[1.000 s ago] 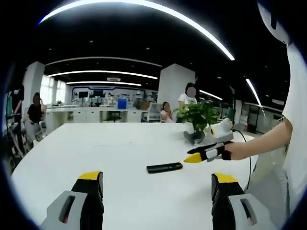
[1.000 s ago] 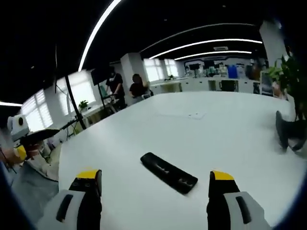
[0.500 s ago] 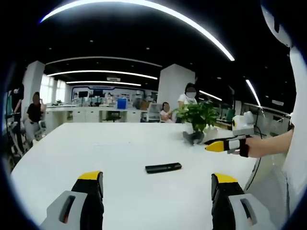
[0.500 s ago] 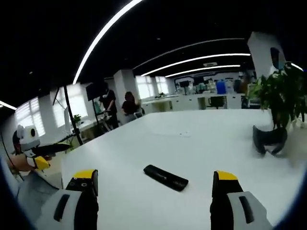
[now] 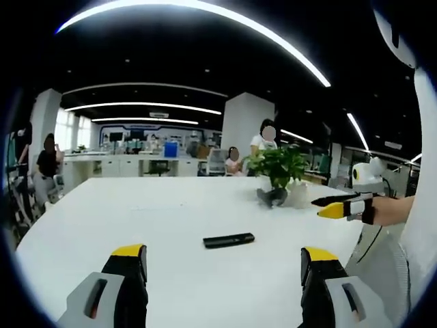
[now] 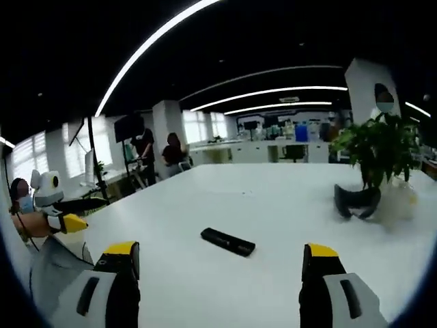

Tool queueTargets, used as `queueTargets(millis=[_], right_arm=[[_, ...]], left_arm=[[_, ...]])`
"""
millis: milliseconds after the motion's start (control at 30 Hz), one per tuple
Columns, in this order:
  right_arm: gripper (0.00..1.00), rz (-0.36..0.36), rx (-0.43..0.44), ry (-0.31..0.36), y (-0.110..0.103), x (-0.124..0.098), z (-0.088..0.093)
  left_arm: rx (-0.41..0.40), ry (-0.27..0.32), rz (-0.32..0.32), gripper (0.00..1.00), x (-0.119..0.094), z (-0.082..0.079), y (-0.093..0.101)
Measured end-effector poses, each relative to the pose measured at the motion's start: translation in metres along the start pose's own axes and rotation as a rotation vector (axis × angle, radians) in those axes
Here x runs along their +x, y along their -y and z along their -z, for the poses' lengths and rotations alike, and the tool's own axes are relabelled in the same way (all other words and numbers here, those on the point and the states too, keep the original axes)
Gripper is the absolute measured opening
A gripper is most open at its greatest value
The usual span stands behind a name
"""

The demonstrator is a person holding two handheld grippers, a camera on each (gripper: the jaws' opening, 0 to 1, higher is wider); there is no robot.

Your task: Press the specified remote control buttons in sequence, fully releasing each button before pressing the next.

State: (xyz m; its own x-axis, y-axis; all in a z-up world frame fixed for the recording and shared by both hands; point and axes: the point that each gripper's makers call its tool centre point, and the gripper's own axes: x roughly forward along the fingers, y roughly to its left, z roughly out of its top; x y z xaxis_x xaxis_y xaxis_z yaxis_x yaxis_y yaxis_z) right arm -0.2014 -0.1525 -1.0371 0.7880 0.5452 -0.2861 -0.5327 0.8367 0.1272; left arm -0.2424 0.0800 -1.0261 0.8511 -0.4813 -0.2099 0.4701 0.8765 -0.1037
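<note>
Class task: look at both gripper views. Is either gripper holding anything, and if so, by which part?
Nothing is held. Both the left gripper and right gripper are open and empty; the remote control lies untouched on the white table.

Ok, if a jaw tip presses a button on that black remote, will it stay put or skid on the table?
The remote looks slim, flat and rigid, lying flat on the white table, so it shouldn't roll or tip. It is probably light, and the tabletop looks smooth and glossy, so an off-centre or angled press could make it slide or spin. A straight downward press likely holds it.

Matt black plastic remote [image 5: 229, 240] on smooth glossy white table [image 5: 171, 212].
</note>
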Motion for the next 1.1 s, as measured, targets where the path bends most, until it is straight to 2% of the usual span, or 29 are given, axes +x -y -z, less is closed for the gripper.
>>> queueTargets(millis=[267,500,667,767,1100], right_arm=[[0.99,0.059,0.032,0.031,0.003,-0.030,0.001],[0.97,0.085,0.049,0.025,0.003,-0.048,0.013],[0.97,0.094,0.076,0.013,0.004,-0.050,0.018],[0.97,0.074,0.068,0.032,0.001,-0.051,0.014],[0.96,0.080,0.065,0.051,0.001,-0.056,0.014]], left_arm=[[0.016,-0.004,0.001,0.97,-0.005,-0.002,0.012],[0.018,0.004,-0.015,0.97,-0.008,-0.002,0.016],[0.012,0.006,-0.029,0.97,-0.010,-0.003,0.015],[0.012,0.024,-0.033,0.97,-0.015,-0.007,0.018],[-0.002,0.034,-0.033,0.97,-0.023,-0.009,0.020]])
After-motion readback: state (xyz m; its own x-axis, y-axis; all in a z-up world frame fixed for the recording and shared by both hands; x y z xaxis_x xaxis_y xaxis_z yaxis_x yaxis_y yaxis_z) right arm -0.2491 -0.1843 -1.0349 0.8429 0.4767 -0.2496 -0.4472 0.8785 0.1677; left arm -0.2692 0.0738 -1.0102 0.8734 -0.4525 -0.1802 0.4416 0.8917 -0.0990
